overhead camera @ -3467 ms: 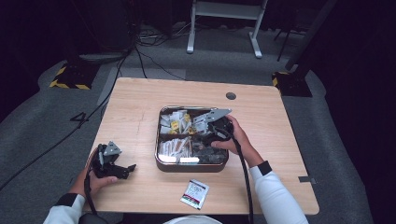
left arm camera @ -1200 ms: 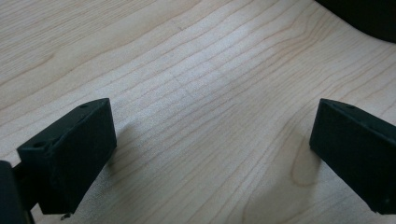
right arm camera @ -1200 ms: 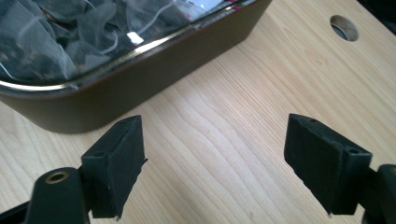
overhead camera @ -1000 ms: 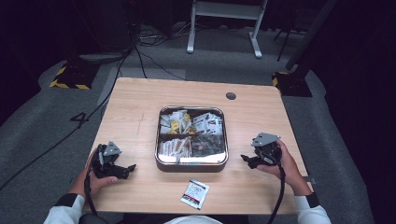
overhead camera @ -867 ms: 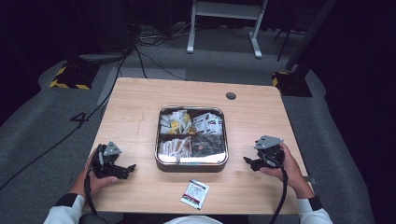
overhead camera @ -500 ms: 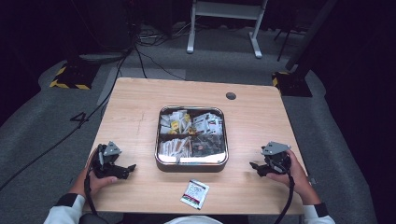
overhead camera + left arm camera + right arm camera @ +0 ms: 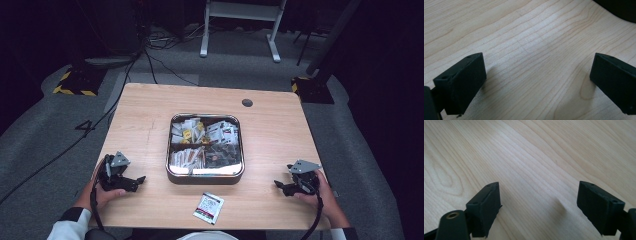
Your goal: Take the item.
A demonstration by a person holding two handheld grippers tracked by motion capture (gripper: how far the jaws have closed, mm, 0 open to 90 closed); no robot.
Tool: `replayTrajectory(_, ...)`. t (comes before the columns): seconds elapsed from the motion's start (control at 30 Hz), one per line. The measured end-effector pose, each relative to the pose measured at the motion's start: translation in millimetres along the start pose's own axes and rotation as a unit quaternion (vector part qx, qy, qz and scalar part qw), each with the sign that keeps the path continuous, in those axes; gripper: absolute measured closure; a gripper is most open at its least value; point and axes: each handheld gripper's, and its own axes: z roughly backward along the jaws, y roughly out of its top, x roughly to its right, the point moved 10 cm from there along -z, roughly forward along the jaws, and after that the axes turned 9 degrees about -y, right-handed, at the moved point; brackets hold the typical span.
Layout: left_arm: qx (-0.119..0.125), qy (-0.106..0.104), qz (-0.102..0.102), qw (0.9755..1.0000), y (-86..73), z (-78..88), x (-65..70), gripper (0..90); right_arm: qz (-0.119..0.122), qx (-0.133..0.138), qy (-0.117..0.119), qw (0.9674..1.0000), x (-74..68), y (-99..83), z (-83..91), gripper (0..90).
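A square metal tray (image 7: 172,150) with four compartments of packets is seen mid-way across the light wooden table (image 7: 150,105). The left gripper (image 7: 534,82) and right gripper (image 7: 536,207) are held low over bare wood, jaws wide apart, nothing gripped

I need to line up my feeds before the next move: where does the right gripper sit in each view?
High view: the right gripper is at lower right, held in the person's hand, right of the metal tray.
Right gripper view: its two black jaws rise from the bottom corners, wide apart, nothing between them.
Left gripper view: I do not see it there.
Shared landmark: the pale wooden table, bare under both grippers.
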Motion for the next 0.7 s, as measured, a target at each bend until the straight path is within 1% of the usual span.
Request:
replayTrajectory(0.13, 0.000, 0.000, 0.000, 1.0000, 0.0, 0.0, 0.0, 0.7, -0.020, 0.008, 0.001, 0.9998, 2.8, -7.1, 3.8, 19.7)
replayTrajectory(0.2, 0.000, 0.000, 0.000, 1.0000, 0.1, -0.1, -0.1, 0.7, -0.030, 0.008, 0.001, 0.9995, 3.9, -11.4, 5.6, 19.4)
replayTrajectory(0.27, 0.000, 0.000, 0.000, 1.0000, 0.2, -0.3, -0.2, 0.5, -0.045, 0.011, 0.002, 0.9989, 4.7, -15.1, 7.4, 19.6)
replayTrajectory(0.37, 0.000, 0.000, 0.001, 1.0000, 0.4, -0.5, -0.1, 0.5, -0.068, 0.017, 0.005, 0.9975, 6.2, -20.9, 10.1, 19.2)
replayTrajectory(0.53, -0.001, 0.000, -0.001, 1.0000, 0.5, -0.5, -0.3, 0.5, -0.113, 0.026, 0.011, 0.9932, 10.9, -31.1, 12.3, 17.1)
replayTrajectory(0.6, -0.001, 0.000, -0.001, 1.0000, 0.4, -0.5, -0.3, 0.5, -0.120, 0.024, 0.008, 0.9924, 13.7, -33.0, 12.8, 17.1)
replayTrajectory(0.7, -0.001, 0.000, -0.001, 1.0000, 0.5, -0.6, -0.3, 0.4, -0.121, 0.023, 0.006, 0.9923, 14.1, -33.3, 12.9, 17.0)
